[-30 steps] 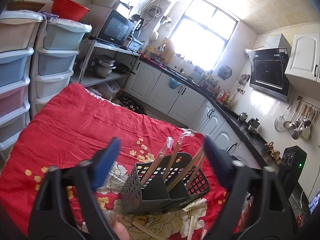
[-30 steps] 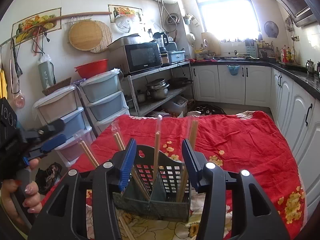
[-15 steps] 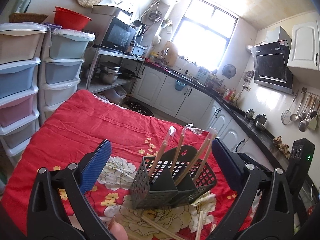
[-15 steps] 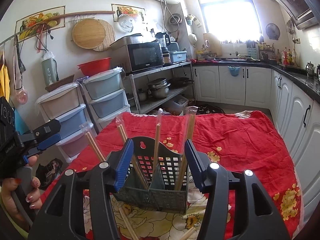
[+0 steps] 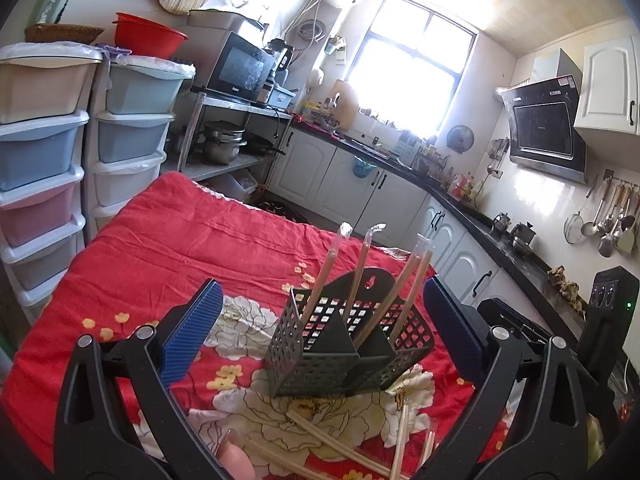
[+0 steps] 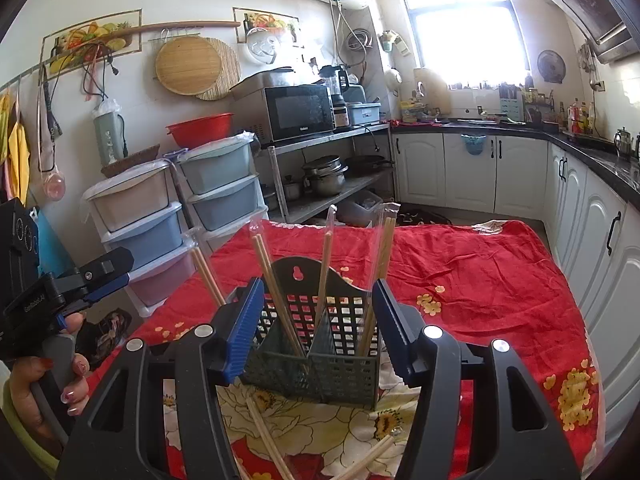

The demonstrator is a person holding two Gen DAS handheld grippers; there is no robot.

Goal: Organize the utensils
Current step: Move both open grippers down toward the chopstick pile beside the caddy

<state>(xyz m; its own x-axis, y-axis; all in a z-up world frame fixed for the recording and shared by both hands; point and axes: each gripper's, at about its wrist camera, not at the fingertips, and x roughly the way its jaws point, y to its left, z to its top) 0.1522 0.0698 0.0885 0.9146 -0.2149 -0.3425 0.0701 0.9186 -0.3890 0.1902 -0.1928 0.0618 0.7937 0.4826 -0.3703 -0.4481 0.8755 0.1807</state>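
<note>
My left hand-held gripper and right hand-held gripper both gape, empty, before the caddy holding wrapped chopsticks.

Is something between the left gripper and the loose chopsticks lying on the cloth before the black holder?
Nothing visible blocks them. The left gripper is open above the loose chopsticks; the black holder stands just behind them.

The left black two-finger gripper with blue pads hangs wide open, empty. The right black blue-padded gripper is also spread, gripping nothing. A bare hand grips the left handle.
</note>
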